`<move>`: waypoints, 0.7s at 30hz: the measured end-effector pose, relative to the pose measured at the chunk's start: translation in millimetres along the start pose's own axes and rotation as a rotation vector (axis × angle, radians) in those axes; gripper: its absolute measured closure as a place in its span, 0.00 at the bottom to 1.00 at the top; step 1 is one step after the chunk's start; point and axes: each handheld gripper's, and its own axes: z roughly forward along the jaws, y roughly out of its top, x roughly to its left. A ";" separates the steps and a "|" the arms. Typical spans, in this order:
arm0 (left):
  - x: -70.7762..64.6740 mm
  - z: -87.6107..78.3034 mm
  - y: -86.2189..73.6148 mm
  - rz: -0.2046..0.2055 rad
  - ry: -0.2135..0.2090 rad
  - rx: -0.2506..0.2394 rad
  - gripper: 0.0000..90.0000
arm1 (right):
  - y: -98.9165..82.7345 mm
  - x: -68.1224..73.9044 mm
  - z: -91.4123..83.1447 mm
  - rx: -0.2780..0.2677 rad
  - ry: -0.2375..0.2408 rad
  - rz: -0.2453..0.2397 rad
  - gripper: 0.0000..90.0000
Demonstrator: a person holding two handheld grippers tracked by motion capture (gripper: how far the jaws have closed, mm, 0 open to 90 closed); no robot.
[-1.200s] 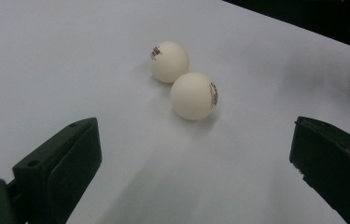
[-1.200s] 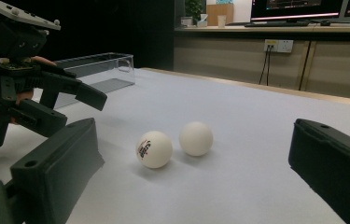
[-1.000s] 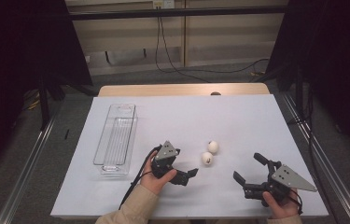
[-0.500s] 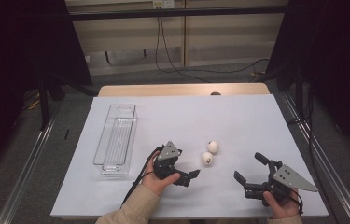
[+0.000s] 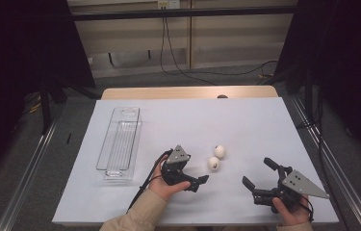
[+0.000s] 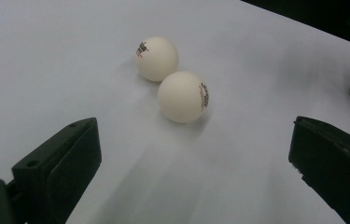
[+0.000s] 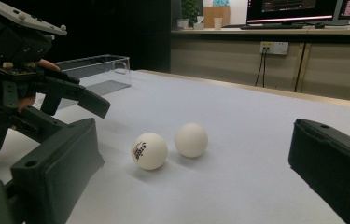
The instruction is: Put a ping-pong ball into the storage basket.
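Observation:
Two white table-tennis balls lie close together on the white table: the near ball [image 5: 213, 163] [image 6: 183, 96] [image 7: 149, 150] and the far ball [image 5: 220, 151] [image 6: 157, 58] [image 7: 191, 139]. Both carry small printed logos. My left gripper [image 5: 196, 173] [image 6: 193, 140] is open just left of the near ball, with its jaws pointing at the pair and nothing between them. To the right of the balls and nearer the front edge, my right gripper [image 5: 257, 173] [image 7: 196, 186] is open and faces them, also with nothing in it. The right gripper view shows the left gripper [image 7: 77, 116] at its left.
A clear plastic box [image 5: 120, 144] [image 7: 93, 70] stands lengthwise on the left part of the table [image 5: 245, 120]. Beyond the table's far wooden edge [image 5: 187, 92] are the floor, cables and a wall.
My left gripper has crept slightly right toward the balls. The balls and the right gripper have stayed put.

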 end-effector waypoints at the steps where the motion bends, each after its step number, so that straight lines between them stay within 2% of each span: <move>1: -0.1 0.6 0.2 0.001 0.000 0.002 0.03 | -0.1 0.2 0.1 0.000 0.000 -0.003 0.01; 7: -1.1 3.8 2.2 0.004 -0.002 0.009 0.03 | 0.0 -0.2 -1.6 0.000 -0.005 -0.002 0.01; 13: 1.1 7.4 1.3 -0.020 0.006 0.014 0.03 | -0.1 0.3 -1.4 0.002 -0.005 -0.004 0.01; 21: 1.2 11.0 2.9 -0.020 0.004 0.019 0.04 | -0.1 0.1 -1.4 0.000 -0.005 -0.001 0.01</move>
